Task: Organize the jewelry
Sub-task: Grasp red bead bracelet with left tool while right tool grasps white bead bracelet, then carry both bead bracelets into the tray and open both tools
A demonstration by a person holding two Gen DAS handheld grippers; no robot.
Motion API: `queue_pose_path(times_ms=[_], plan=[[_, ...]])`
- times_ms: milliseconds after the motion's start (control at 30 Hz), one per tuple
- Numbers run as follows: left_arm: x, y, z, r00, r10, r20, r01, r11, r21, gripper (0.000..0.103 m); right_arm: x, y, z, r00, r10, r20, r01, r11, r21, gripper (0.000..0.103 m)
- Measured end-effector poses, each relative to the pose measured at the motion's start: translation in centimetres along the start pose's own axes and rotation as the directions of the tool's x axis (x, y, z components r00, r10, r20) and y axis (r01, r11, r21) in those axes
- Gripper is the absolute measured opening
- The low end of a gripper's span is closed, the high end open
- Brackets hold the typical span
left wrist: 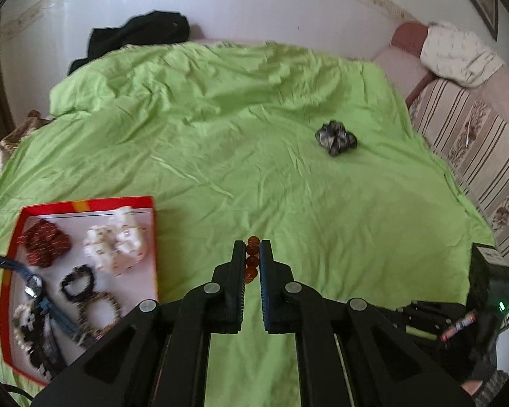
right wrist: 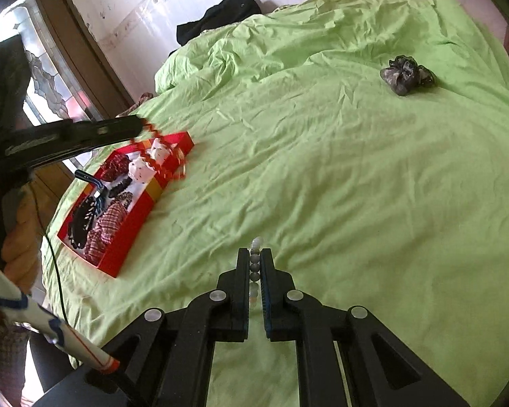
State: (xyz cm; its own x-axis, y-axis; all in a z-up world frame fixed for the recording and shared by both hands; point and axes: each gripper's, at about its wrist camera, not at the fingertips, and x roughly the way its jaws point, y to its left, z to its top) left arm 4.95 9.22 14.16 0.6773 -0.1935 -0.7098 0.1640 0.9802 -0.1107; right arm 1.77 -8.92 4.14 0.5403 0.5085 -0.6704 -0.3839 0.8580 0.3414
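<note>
My left gripper (left wrist: 252, 249) is shut on an amber bead bracelet (left wrist: 251, 260), held above the green sheet just right of the red tray (left wrist: 152, 237). The tray holds scrunchies, bead bracelets and a blue watch (left wrist: 34, 285). In the right wrist view the left gripper (right wrist: 137, 125) hangs the amber bracelet (right wrist: 163, 159) over the tray (right wrist: 129, 237). My right gripper (right wrist: 254, 254) is shut on a grey-white bead bracelet (right wrist: 255, 264) above the sheet. A dark grey scrunchie (left wrist: 336, 140) lies alone on the bed; it also shows in the right wrist view (right wrist: 407, 74).
A green sheet (left wrist: 254, 118) covers the bed. A black garment (left wrist: 135, 37) lies at the far edge by the white wall. A striped sofa (left wrist: 475, 156) runs along the right. A wooden door frame (right wrist: 85, 51) stands at the left.
</note>
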Motion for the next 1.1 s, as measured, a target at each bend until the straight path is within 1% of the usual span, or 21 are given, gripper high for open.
queue_pose_path(times_ms=[133,267,400,467,667,767,967,1100], plan=[[-3.4,2.1,-0.8,0.998,0.032,0.053,-0.031,0.999,-0.022,0.007,-0.7,0.7,0.0,1.000,0.010,0.019,-0.010,1.000,0.000,0.007],[-5.8,4.7,-1.3,0.989,0.101,0.104,-0.097,0.994,-0.043,0.007,-0.8,1.9,0.2,1.000,-0.009,0.021,0.009,1.000,-0.021,0.007],[-6.9,7.7,-1.6,0.985,0.117,0.123,-0.103,0.988,-0.112,0.007,-1.6,3.7,1.1,0.999,-0.016,0.036,0.017,0.999,-0.043,0.007],[-7.2,9.3,-1.8,0.984,0.123,0.132,-0.104,0.984,-0.142,0.007,-1.9,4.4,1.7,0.999,-0.004,0.038,0.005,0.999,-0.041,0.007],[-7.2,13.3,-2.9,0.979,0.142,0.146,-0.108,0.970,-0.220,0.007,-1.6,8.3,3.9,1.000,0.004,0.028,-0.001,0.996,-0.087,0.007],[-6.5,15.2,-3.3,0.980,0.142,0.136,-0.105,0.963,-0.248,0.007,-0.8,10.6,5.0,1.000,0.009,0.013,-0.008,0.993,-0.115,0.007],[-4.8,18.4,-3.2,0.985,0.136,0.107,-0.100,0.952,-0.289,0.007,2.4,15.1,7.3,0.999,0.025,-0.026,-0.029,0.986,-0.163,0.007],[-3.6,19.7,-2.8,0.983,0.163,0.089,-0.132,0.948,-0.289,0.007,4.9,17.7,8.4,0.998,0.032,-0.061,-0.043,0.981,-0.191,0.007]])
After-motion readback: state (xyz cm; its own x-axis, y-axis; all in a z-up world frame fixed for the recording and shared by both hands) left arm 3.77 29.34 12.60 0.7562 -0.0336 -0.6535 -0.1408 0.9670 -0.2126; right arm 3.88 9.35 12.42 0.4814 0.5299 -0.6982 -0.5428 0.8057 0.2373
